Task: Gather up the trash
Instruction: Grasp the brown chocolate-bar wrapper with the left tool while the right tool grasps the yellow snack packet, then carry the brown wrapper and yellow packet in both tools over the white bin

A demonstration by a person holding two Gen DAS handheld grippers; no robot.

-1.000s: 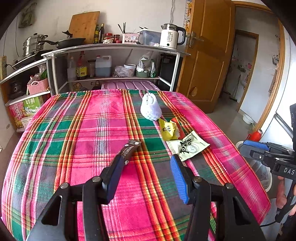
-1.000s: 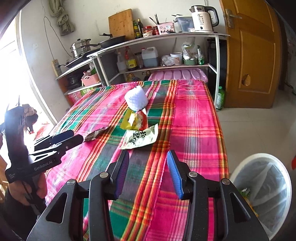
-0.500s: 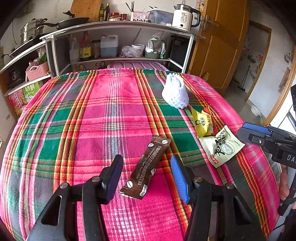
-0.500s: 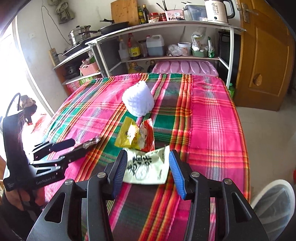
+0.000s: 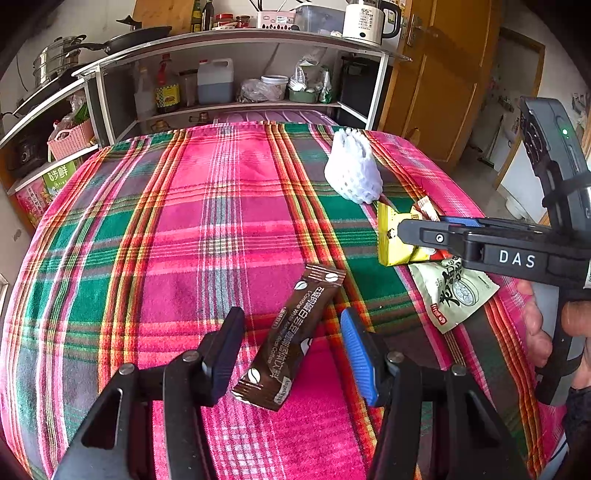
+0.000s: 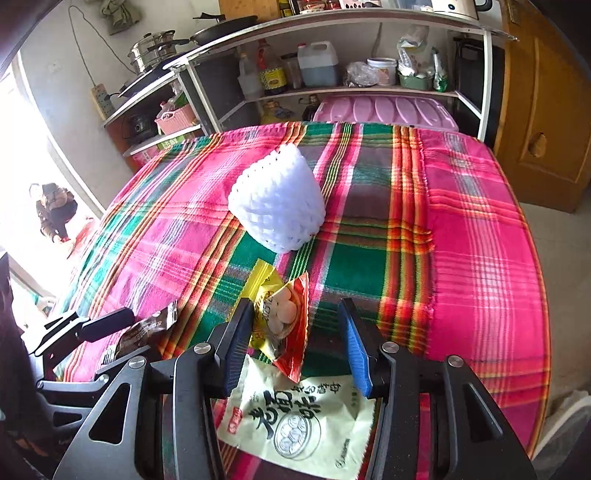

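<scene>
On the plaid tablecloth [image 5: 184, 221] lie a brown coffee sachet [image 5: 291, 336], a yellow-and-red snack wrapper [image 6: 280, 317], a pale green snack packet [image 6: 295, 421] and a white foam fruit net [image 6: 277, 199]. My left gripper [image 5: 291, 354] is open, its fingers on either side of the sachet's near end. My right gripper [image 6: 295, 347] is open around the yellow-and-red wrapper, just above the green packet. The right gripper also shows in the left wrist view [image 5: 436, 236], over the wrapper [image 5: 391, 240]. The sachet shows in the right wrist view [image 6: 144, 328].
A metal shelf unit [image 5: 236, 44] with bottles, pots and a kettle [image 5: 365, 18] stands behind the table. A wooden door [image 5: 443, 81] is at the right. A white bin's rim [image 6: 569, 428] shows low right, off the table edge.
Both grippers have moved forward and down. The sachet now lies between the left fingers, and the yellow-and-red wrapper between the right fingers. Both stay open.
</scene>
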